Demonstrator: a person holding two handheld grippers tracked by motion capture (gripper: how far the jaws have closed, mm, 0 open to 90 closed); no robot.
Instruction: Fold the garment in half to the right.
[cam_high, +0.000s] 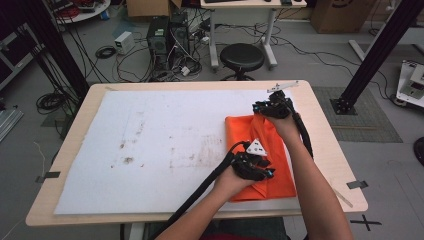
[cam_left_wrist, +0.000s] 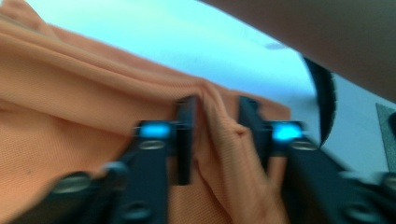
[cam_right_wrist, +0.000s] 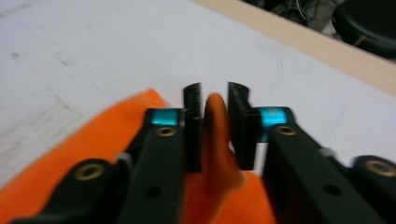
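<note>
We see the left gripper (cam_high: 260, 166) at the near edge of the folded orange cloth (cam_high: 272, 145), jaws released around a raised fold. The right gripper (cam_high: 267, 107), at the cloth's far edge on the worktop's (cam_high: 75, 145) right side, likewise stands released, a fold loose between its jaws.

Grey floor (cam_high: 300, 55) w/ cables, black stool (cam_high: 242, 56), PC tower (cam_high: 158, 35), cardboard boxes.

We list: orange cloth (cam_high: 260, 150), fine-knit, matt, softly creased; white sheet (cam_high: 150, 145), matt, paper-like, smudged with stains; table (cam_high: 75, 135), pale smooth wood-look top; fingers (cam_right_wrist: 192, 135), black matt plastic.
</note>
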